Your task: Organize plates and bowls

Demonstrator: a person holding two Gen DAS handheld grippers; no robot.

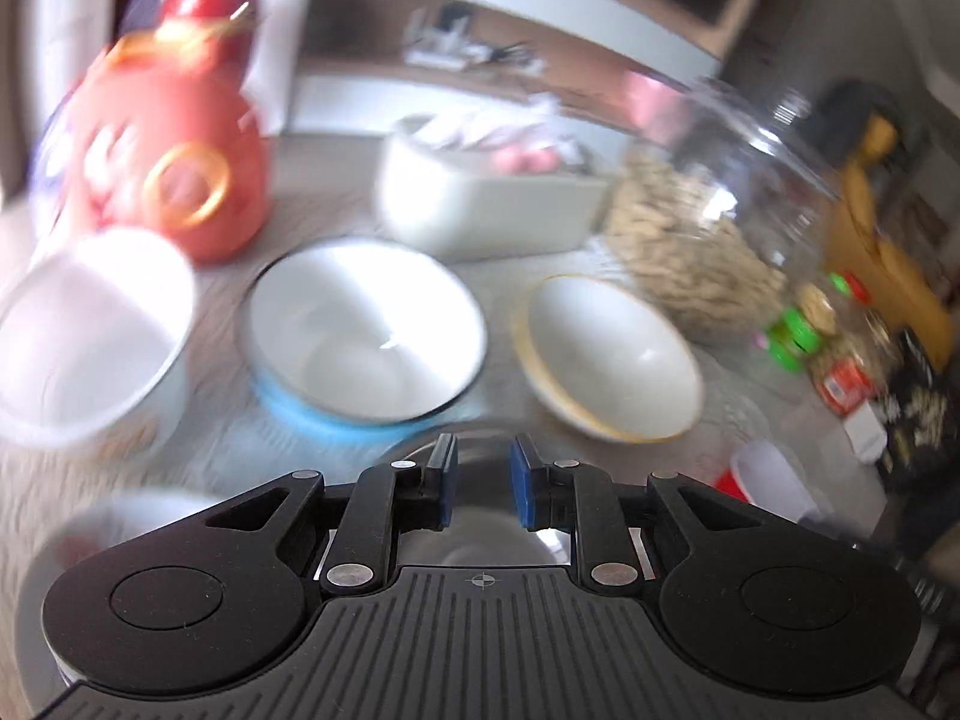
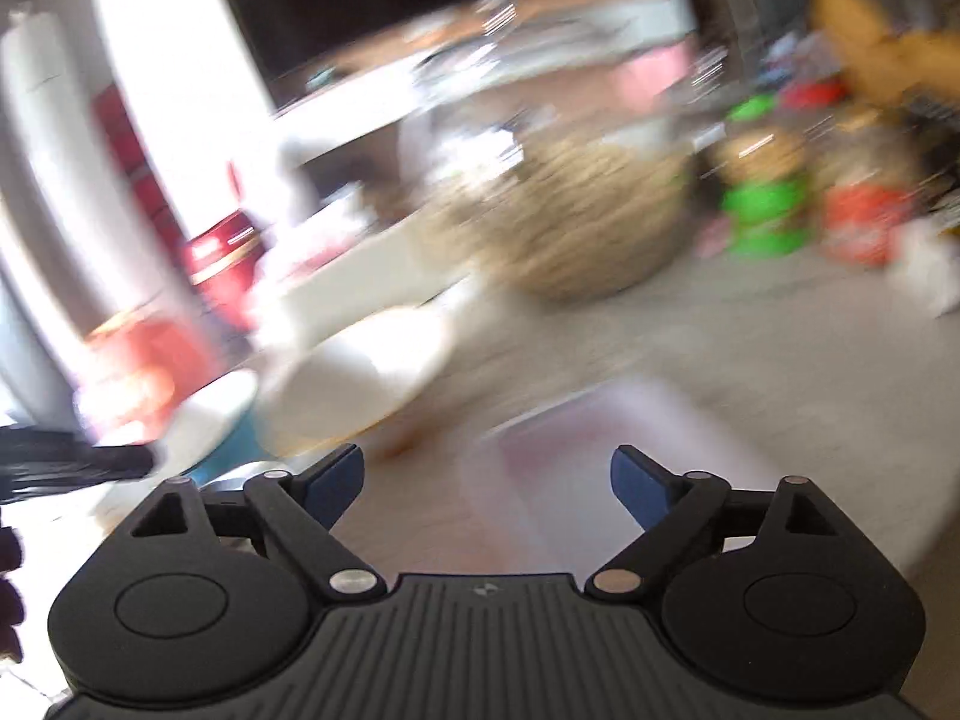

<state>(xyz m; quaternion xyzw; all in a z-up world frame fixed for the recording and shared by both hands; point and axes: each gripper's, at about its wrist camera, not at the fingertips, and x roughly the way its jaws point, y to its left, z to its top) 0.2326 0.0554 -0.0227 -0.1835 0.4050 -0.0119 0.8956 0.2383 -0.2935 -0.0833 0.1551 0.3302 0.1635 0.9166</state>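
Observation:
In the left wrist view, three bowls stand in a row on the grey table: a plain white bowl (image 1: 90,330), a white bowl with a blue base (image 1: 366,324) and a white bowl with a tan rim (image 1: 606,354). My left gripper (image 1: 483,471) hovers in front of them with its blue pads close together. A grey shiny dish (image 1: 420,441) lies right under them, and I cannot tell whether it is gripped. My right gripper (image 2: 489,471) is wide open with nothing between its pads, over a blurred pale pink plate (image 2: 600,456). The tan-rimmed bowl (image 2: 360,372) lies to its left.
Behind the bowls are a red-orange figure jar (image 1: 174,150), a white box (image 1: 480,198) and a clear jar of cereal (image 1: 702,228). Green-capped bottles (image 1: 792,336) and a red cup (image 1: 762,474) stand on the right. Both views are blurred by motion.

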